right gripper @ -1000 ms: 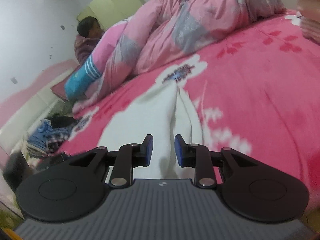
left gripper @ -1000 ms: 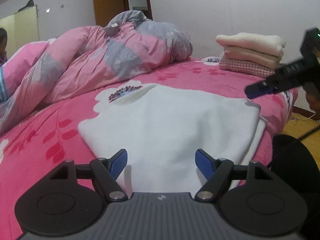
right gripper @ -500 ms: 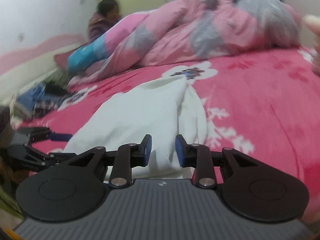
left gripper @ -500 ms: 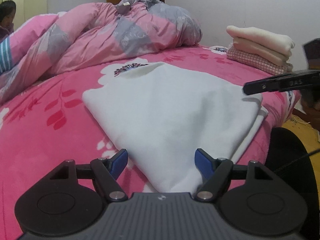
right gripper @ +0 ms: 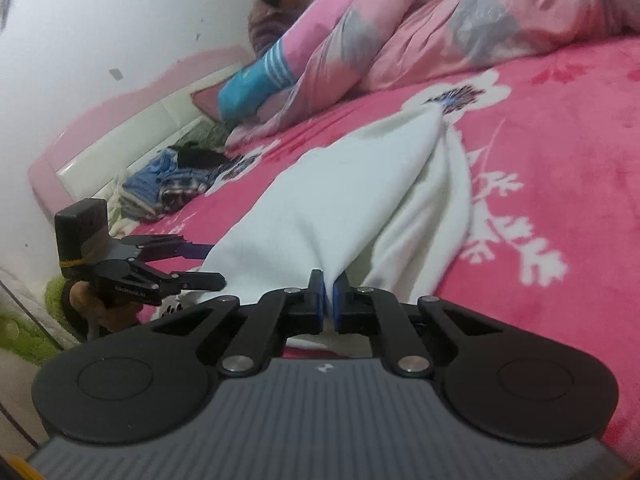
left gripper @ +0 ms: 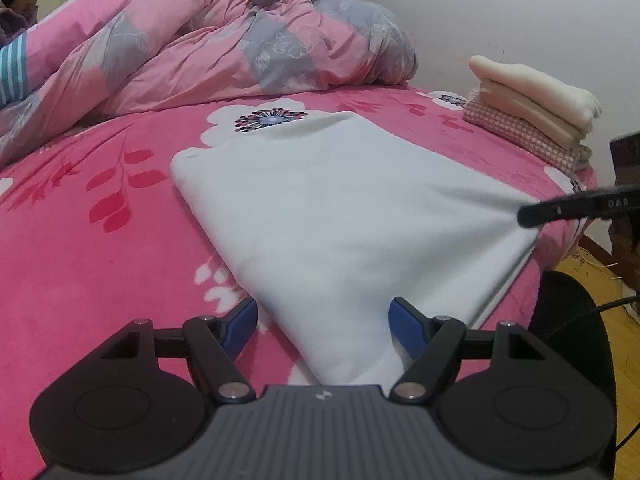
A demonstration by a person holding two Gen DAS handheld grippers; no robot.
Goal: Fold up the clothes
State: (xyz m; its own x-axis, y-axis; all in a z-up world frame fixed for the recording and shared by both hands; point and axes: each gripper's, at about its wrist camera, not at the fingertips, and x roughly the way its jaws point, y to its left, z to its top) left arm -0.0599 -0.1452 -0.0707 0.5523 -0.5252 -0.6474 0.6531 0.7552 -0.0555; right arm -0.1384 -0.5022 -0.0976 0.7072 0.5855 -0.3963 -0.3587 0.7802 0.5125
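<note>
A white garment (left gripper: pixel 344 208) lies partly folded on the pink flowered bed (left gripper: pixel 100 248); it also shows in the right wrist view (right gripper: pixel 344 200). My left gripper (left gripper: pixel 323 320) is open, its blue pads either side of the garment's near corner. My right gripper (right gripper: pixel 328 300) is shut on the garment's other near corner and lifts it slightly. The right gripper's fingers (left gripper: pixel 568 210) show at the right of the left wrist view, at the cloth's edge. The left gripper (right gripper: pixel 200 266) shows at the left of the right wrist view.
A stack of folded clothes (left gripper: pixel 532 112) sits at the bed's far right corner. A rumpled pink and grey duvet (left gripper: pixel 240 56) lies across the back. A person (right gripper: pixel 280 12) sits by the headboard. Loose clothes (right gripper: pixel 176 184) lie near the bed's left side.
My right gripper has closed onto the garment's corner and lifted it. My left gripper stayed open and drew back a little toward the bed's edge.
</note>
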